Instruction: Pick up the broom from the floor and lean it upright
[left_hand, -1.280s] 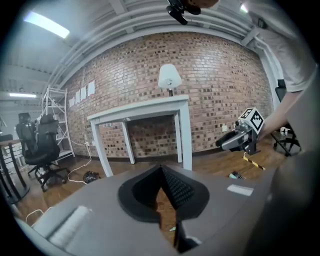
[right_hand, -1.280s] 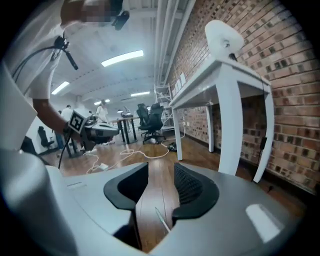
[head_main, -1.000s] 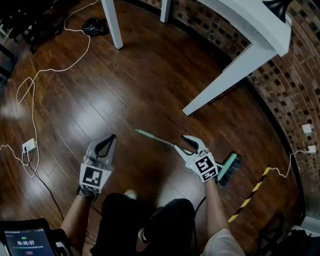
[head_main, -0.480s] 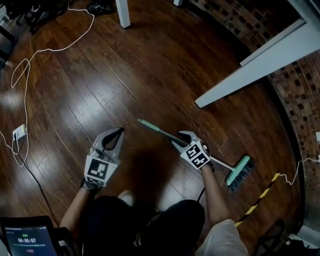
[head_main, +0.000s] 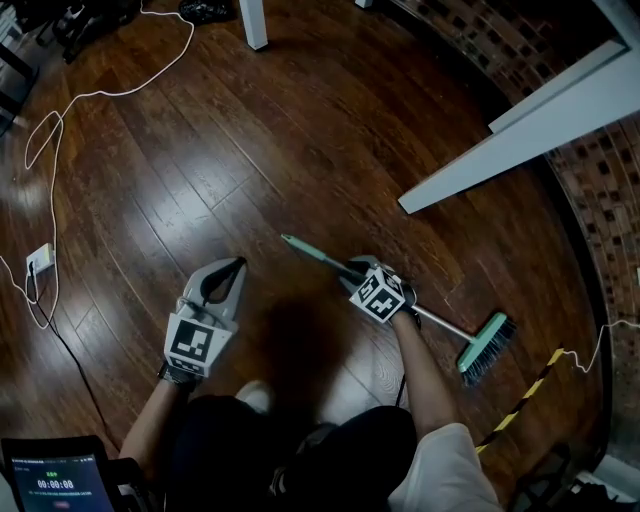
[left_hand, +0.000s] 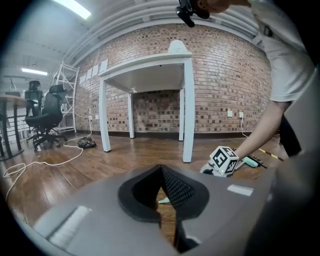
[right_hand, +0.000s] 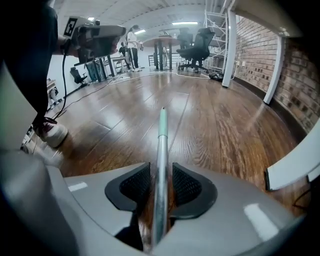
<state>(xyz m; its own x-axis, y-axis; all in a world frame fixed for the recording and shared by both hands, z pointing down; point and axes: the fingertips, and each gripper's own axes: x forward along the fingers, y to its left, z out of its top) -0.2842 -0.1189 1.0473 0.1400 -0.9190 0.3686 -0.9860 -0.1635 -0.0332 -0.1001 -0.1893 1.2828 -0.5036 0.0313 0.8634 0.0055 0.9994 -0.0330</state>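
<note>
Head looks down; gripper views (low) share broom (head_main: 445, 326).

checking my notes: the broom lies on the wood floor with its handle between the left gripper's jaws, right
Not the left one. The right gripper view shows the broom handle between the jaws of the right gripper, which have just been closing and do not yet press on it. The left gripper has nothing between its jaws. The rest stands.
</note>
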